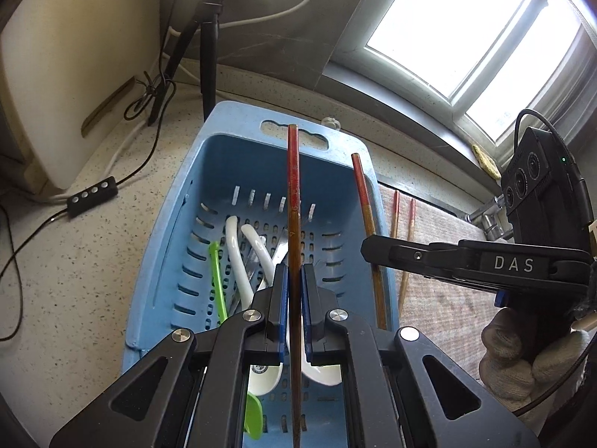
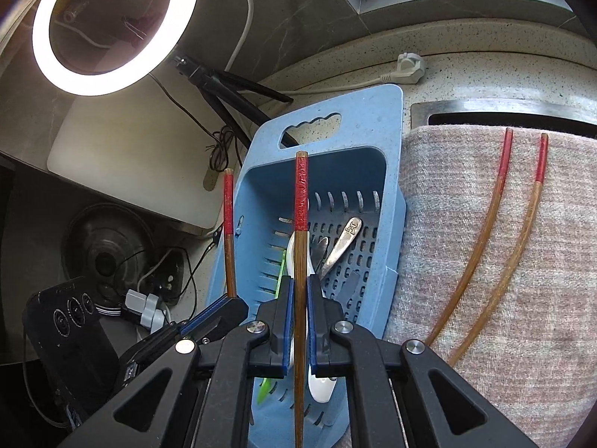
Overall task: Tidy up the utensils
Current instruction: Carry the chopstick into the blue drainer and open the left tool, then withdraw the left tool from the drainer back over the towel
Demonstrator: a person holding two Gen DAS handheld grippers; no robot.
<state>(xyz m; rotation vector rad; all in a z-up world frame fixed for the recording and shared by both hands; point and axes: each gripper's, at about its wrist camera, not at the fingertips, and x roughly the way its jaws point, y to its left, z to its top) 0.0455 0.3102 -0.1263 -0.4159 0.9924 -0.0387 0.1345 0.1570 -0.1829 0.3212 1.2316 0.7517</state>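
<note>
A blue slotted basket (image 1: 179,231) (image 2: 391,186) holds white spoons (image 1: 238,254), a green plastic utensil (image 1: 218,283) and metal cutlery (image 2: 341,244). My left gripper (image 1: 294,280) is shut on a red-tipped wooden chopstick (image 1: 293,194) above the basket. My right gripper (image 2: 298,295) is shut on another red-tipped chopstick (image 2: 300,216); it shows in the left wrist view (image 1: 369,250) at the basket's right rim, its chopstick (image 1: 363,190) upright. The left gripper (image 2: 233,308) with its chopstick (image 2: 228,224) shows at left in the right wrist view. Two more chopsticks (image 2: 496,216) (image 1: 403,224) lie on the cloth.
A pinkish-grey cloth (image 2: 485,298) lies right of the basket, over a sink edge (image 2: 485,106). A ring light (image 2: 112,30) on a black tripod (image 1: 207,56), cables with a switch box (image 1: 91,196), a plug (image 2: 408,67) and a white board (image 2: 130,156) stand behind and left. A tap (image 1: 488,216) is at right.
</note>
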